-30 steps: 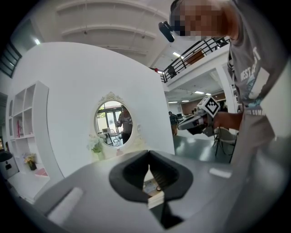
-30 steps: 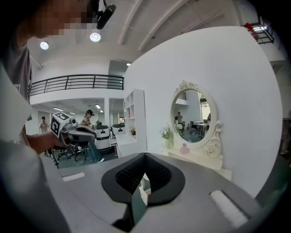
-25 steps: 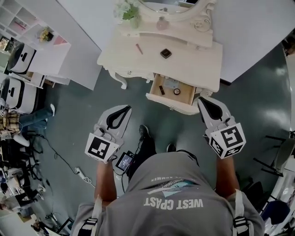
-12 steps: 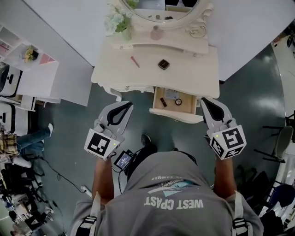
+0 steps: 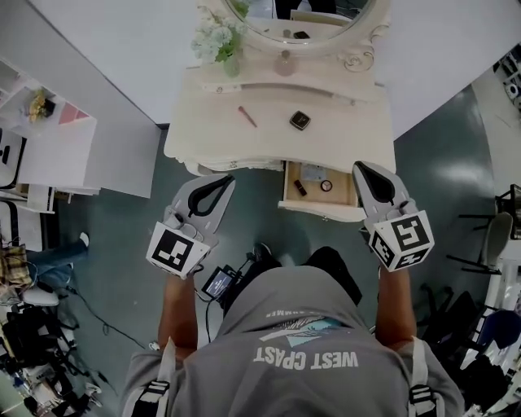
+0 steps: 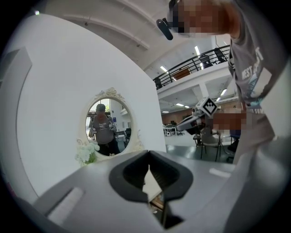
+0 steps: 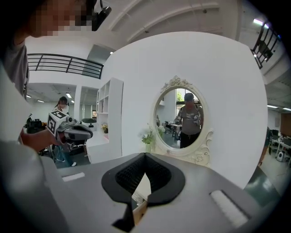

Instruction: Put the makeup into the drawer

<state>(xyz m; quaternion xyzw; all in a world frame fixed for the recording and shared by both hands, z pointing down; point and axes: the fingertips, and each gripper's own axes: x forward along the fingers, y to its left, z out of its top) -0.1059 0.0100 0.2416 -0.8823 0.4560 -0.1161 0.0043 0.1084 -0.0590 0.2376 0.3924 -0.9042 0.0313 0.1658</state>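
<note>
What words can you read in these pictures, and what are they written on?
"WEST COAST": on the person's shirt, upside down in the head view.
Smaller line above it: too blurred to read.
Left gripper and right gripper cubes: square patterns only, no letters.
Small screen: too small to read.

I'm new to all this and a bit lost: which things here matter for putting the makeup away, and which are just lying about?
Part of the job: open drawer, pink stick and dark compact on the dressing table, left tool and right tool (both shut, empty).

Just lying about: flowers, small bottle, mirror, white shelves.
</note>
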